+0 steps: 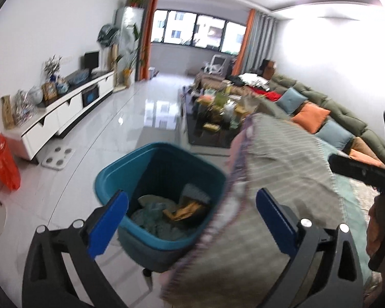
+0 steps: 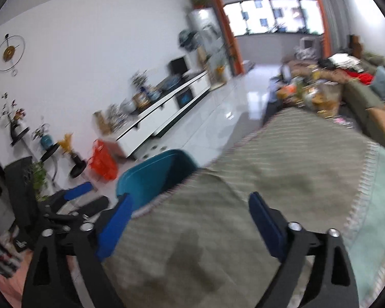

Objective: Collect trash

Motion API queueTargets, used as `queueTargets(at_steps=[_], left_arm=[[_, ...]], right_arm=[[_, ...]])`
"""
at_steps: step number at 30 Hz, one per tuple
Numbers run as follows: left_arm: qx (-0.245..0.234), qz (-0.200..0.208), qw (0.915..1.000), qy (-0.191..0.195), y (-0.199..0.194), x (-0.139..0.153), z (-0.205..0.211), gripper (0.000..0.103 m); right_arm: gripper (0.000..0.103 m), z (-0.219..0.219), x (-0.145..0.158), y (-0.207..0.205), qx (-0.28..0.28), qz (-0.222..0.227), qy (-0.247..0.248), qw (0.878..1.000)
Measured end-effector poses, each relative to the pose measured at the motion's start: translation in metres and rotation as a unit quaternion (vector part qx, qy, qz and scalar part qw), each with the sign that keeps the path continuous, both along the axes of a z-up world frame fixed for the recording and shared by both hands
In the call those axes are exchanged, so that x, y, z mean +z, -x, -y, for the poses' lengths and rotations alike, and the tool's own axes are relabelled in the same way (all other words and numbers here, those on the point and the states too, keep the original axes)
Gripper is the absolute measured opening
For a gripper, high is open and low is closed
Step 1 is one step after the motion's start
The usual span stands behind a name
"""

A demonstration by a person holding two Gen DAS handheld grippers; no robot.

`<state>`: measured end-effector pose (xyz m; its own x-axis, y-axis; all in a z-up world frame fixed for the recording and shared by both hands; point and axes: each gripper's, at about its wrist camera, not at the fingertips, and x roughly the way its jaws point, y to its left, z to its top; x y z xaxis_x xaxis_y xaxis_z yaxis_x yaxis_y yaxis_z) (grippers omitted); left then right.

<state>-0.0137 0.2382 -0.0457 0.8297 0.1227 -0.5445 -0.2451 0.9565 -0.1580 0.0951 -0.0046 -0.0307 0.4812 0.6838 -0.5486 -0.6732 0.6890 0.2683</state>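
jaws of the left gripper (image 1: 192, 220) stand spread wide with nothing pinched, blue pads (image 1: 276, 220) either side of a teal plastic bin (image 1: 115, 177) on the pale tiled floor (image 1: 110, 133). crumpled wrappers and paper trash (image 1: 172, 210) lie in the bin's bottom. a grey striped blanket with a fringed edge (image 1: 277, 159) covers the bin's right rim. the right gripper (image 2: 188, 222) is likewise spread, empty, above that blanket.

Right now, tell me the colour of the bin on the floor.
Teal blue bin, clearest in the left wrist view, with scraps inside.
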Motion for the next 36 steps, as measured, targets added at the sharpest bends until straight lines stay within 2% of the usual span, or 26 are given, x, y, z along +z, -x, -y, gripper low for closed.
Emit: queueTargets(at_steps=[5, 10, 16, 21, 27, 36], left_arm=[[-0.020, 0.030, 0.9990, -0.028, -0.005, 0.013, 0.053, 0.100], [-0.068, 0.059, 0.9948, -0.047, -0.016, 0.021, 0.120, 0.100], [-0.120, 0.086, 0.9864, -0.072, -0.026, 0.026, 0.187, 0.100], [-0.132, 0.110, 0.9814, -0.086, -0.028, 0.029, 0.223, 0.100], [-0.140, 0.126, 0.9777, -0.092, -0.030, 0.031, 0.249, 0.100], [-0.138, 0.147, 0.9736, -0.106, -0.025, 0.033, 0.262, 0.100]], right_arm=[[0.099, 0.061, -0.001, 0.035, -0.096, 0.064, 0.028, 0.993], [0.100, 0.129, -0.002, 0.056, -0.192, 0.091, 0.029, 0.977], [0.100, 0.178, -0.003, 0.078, -0.282, 0.129, 0.043, 0.950], [0.100, 0.211, -0.008, 0.093, -0.328, 0.140, 0.041, 0.933], [0.100, 0.234, -0.008, 0.108, -0.360, 0.147, 0.035, 0.921], [0.100, 0.245, -0.003, 0.117, -0.379, 0.159, 0.024, 0.911]])
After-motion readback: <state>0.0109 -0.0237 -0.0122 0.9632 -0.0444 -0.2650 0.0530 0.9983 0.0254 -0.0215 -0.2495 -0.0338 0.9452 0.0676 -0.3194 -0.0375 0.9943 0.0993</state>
